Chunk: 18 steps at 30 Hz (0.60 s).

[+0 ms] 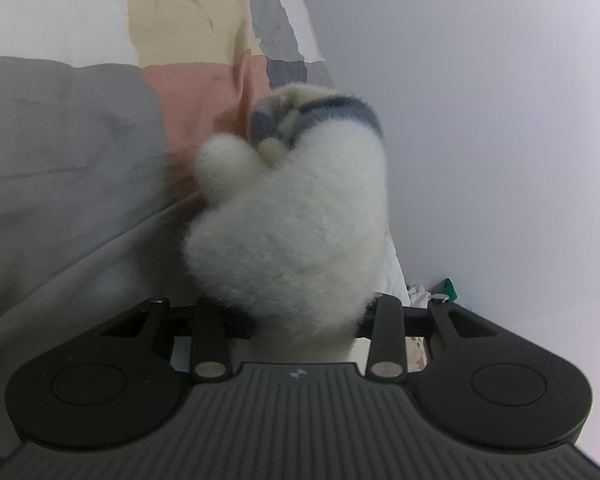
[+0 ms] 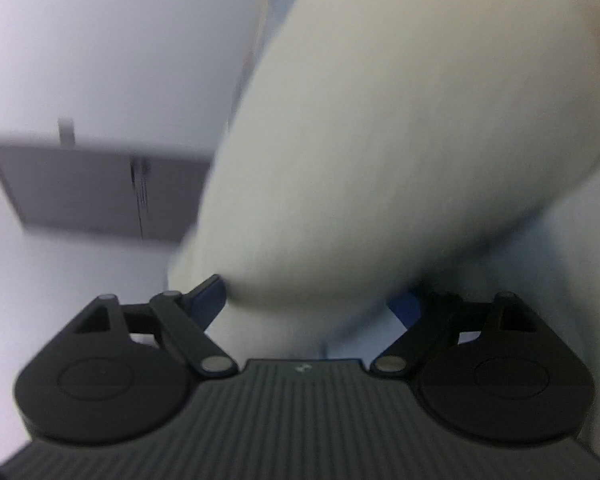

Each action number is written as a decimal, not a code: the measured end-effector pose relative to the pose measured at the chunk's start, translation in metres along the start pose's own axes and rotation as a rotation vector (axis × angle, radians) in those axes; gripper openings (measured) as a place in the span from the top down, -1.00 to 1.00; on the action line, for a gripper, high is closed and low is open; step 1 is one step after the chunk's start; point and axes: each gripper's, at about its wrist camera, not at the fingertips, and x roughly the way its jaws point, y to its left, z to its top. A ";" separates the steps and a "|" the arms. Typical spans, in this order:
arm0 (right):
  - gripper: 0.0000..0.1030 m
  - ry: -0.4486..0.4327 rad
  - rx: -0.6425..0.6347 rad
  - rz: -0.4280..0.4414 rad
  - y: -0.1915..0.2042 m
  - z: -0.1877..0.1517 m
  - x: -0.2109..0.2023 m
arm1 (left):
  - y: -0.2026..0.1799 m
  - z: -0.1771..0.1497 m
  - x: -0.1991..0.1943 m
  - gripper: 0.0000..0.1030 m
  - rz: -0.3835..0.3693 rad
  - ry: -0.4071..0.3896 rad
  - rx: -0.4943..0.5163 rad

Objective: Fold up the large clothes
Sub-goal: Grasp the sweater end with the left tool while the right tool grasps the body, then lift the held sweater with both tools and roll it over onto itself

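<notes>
A fluffy white garment [image 1: 292, 216] with a blue-grey stripe near its top bunches up right in front of the left wrist camera. My left gripper [image 1: 300, 320] is shut on it, and the fluff hides the fingertips. In the right wrist view the same white garment [image 2: 380, 140] hangs as a broad blurred band from the upper right down between the jaws. My right gripper [image 2: 306, 304] stands wide open. Its blue pads [image 2: 210, 298] sit on either side of the cloth and are not seen to squeeze it.
A patchwork cover of grey [image 1: 60, 160], pink [image 1: 196, 96] and cream [image 1: 180, 16] panels lies behind the garment. A white wall [image 1: 500, 120] fills the right. A small green thing [image 1: 446, 288] sits low beside it. A grey cabinet [image 2: 100, 192] shows, tilted, in the right wrist view.
</notes>
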 end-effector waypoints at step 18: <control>-0.74 -0.164 0.109 -0.045 -0.019 0.026 -0.003 | 0.001 0.003 0.003 0.19 -0.042 -0.002 0.002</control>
